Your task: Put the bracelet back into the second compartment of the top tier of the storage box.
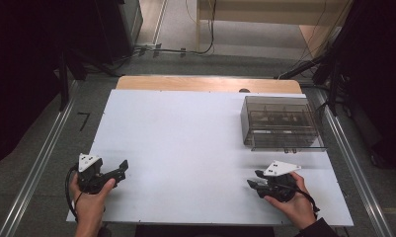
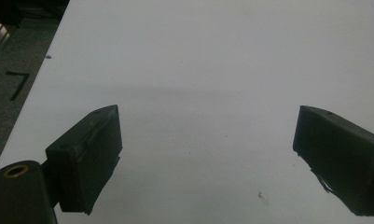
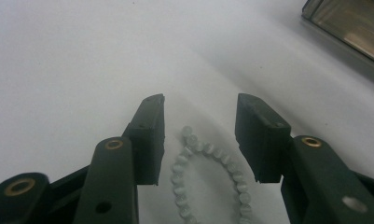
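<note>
A pale bead bracelet (image 3: 208, 177) lies flat on the white table (image 1: 185, 148), between the two jaws of the right gripper (image 3: 201, 135); those jaws stand half apart on either side of it, their pads clear of the beads. The left gripper (image 2: 208, 154) sits near the table's front left corner with its jaws spread wide and nothing but bare tabletop between them. Beyond the right gripper, towards the far right of the table, stands a smoky clear plastic box (image 1: 279, 123); what lies inside it is too dim to tell.
</note>
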Motion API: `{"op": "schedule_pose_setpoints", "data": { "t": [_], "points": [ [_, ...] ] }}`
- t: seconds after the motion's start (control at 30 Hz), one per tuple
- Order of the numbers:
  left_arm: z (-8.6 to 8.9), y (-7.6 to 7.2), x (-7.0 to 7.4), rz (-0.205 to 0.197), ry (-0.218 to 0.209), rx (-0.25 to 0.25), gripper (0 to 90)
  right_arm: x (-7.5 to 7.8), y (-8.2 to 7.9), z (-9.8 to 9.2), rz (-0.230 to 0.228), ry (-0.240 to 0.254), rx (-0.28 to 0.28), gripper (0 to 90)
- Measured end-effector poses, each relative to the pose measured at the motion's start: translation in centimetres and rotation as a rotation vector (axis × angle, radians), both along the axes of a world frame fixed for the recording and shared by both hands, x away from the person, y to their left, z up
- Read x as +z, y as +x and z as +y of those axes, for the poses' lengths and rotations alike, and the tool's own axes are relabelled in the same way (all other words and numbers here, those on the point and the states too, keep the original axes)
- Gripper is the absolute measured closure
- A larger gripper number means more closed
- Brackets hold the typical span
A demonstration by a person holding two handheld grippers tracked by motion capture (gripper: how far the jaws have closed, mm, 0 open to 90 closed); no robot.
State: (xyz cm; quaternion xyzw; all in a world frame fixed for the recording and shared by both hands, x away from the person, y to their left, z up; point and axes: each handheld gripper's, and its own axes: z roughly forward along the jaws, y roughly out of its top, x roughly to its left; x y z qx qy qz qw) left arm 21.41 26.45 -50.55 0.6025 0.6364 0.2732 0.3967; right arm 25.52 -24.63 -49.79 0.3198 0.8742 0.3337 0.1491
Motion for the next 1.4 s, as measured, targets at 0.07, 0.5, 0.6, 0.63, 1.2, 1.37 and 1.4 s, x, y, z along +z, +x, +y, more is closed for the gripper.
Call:
{"op": "schedule_pose_setpoints", "data": {
  "t": [0.07,0.5,0.6,0.63,1.2,1.37,1.4],
  "points": [
    [0.0,0.0,0.0,0.000,0.000,0.000,8.7,-0.1,0.0,0.1,0.000,-0.004,0.003,53.7],
    [0.0,0.0,0.0,0.001,0.001,-0.002,8.7,-0.4,0.3,0.3,0.024,-0.021,0.026,68.7],
    [0.0,0.0,0.0,-0.001,0.000,-0.001,8.7,-0.5,0.4,0.4,0.031,-0.028,0.038,72.8],
    [0.0,0.0,0.0,-0.002,-0.001,-0.002,8.7,-0.5,0.5,0.4,0.034,-0.031,0.042,74.5],
    [0.0,0.0,0.0,-0.004,-0.004,0.000,8.7,-0.2,0.5,-0.1,0.040,-0.018,0.029,83.2],
    [0.0,-0.1,0.1,-0.006,-0.006,0.001,8.7,0.3,0.4,-0.6,0.022,0.010,0.006,83.4],
    [0.0,-0.1,0.1,-0.006,-0.006,0.001,8.7,0.5,0.4,-0.7,0.019,0.021,0.003,83.4]
  ]
}}
